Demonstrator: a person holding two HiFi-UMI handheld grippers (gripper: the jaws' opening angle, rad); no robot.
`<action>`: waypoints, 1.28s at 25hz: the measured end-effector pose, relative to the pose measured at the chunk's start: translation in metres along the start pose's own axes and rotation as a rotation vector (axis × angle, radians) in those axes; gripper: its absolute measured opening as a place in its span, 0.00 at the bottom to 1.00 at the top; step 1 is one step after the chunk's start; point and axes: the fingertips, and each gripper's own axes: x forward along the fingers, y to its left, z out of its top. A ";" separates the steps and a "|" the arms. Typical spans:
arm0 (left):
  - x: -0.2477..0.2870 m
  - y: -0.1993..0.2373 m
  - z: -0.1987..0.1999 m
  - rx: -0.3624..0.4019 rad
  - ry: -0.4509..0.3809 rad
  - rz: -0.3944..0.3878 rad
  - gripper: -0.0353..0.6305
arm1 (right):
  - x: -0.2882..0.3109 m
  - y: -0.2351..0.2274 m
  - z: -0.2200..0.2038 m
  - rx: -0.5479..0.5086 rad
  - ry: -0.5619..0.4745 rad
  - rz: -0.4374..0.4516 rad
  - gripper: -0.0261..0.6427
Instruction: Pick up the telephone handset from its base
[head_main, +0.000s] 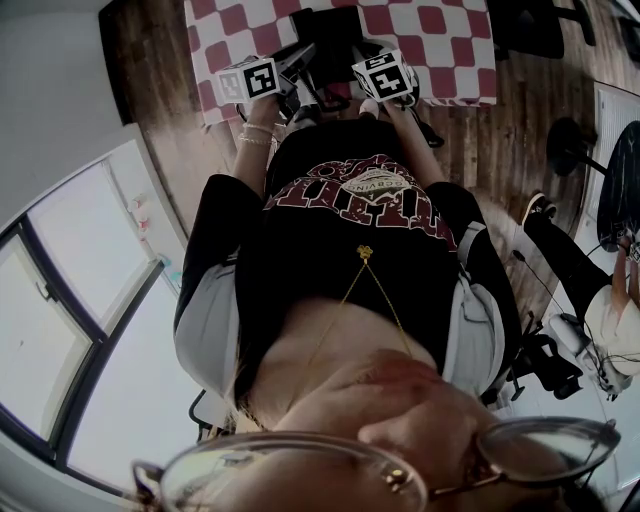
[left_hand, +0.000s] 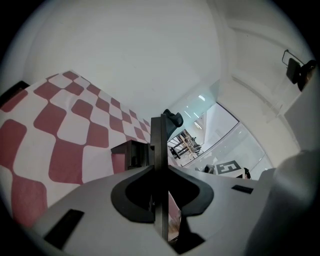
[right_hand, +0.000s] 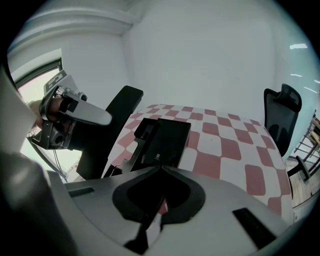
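A black telephone base (right_hand: 165, 139) lies on the table's red-and-white checked cloth (right_hand: 235, 150); the cradle on its left side looks bare. In the left gripper view a thin black slab, the handset (left_hand: 160, 150), stands edge-on between the jaws, and my left gripper (left_hand: 161, 172) is shut on it above the cloth, with the base (left_hand: 129, 152) low behind it. From the right gripper view the same gripper (right_hand: 75, 114) hangs left of the base with a long black shape (right_hand: 117, 125) in it. My right gripper (right_hand: 160, 169) hovers in front of the base, jaws shut and empty.
A black office chair (right_hand: 282, 112) stands past the table's right end. White walls close off the far side. In the head view my own body fills the middle; another seated person (head_main: 600, 300) is at the right, with windows (head_main: 80, 300) at the left.
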 end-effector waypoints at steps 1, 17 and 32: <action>-0.003 -0.002 0.004 0.003 -0.008 -0.005 0.18 | 0.000 0.000 0.000 0.000 0.000 -0.001 0.07; -0.031 -0.009 0.035 -0.021 -0.096 -0.049 0.18 | 0.000 -0.001 0.000 0.002 -0.001 -0.002 0.07; -0.077 -0.026 0.080 0.015 -0.215 -0.049 0.18 | 0.000 0.000 0.002 -0.008 -0.002 -0.003 0.07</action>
